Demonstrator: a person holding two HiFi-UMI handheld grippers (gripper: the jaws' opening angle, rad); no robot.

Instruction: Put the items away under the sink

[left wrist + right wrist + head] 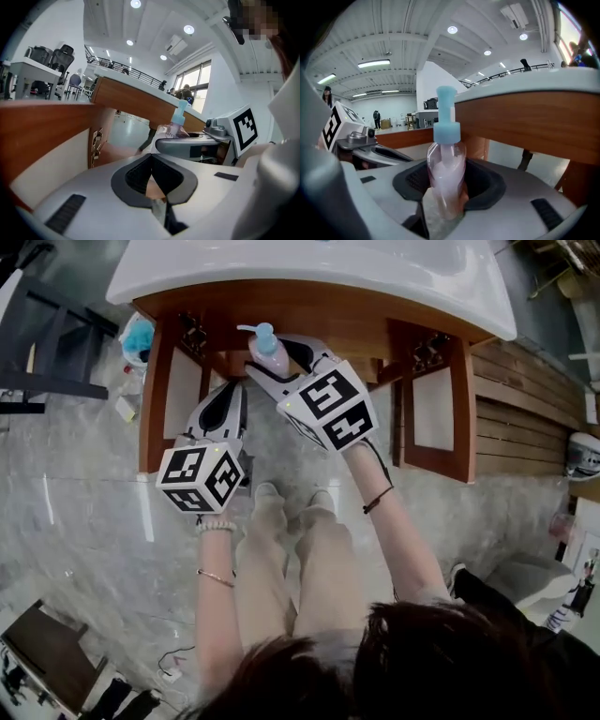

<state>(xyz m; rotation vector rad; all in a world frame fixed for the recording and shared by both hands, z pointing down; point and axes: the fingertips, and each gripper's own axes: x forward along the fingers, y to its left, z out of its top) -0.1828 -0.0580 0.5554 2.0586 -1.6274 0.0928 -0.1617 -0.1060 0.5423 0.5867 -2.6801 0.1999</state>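
My right fingers (487,183) pinch a clear, pink-filled bottle (446,176) with a blue pump; its print is illegible. My left fingers (135,178) are pressed together.

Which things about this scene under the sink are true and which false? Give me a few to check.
1. The right hand-held gripper holds a pump bottle. True.
2. The bottle's pump is red. False: it is light blue.
3. The cabinet doors under the sink are shut. False: the left door and the right door both stand open.
4. The left hand-held gripper holds a second bottle. False: nothing is between its jaws.
5. The sink is white. True.
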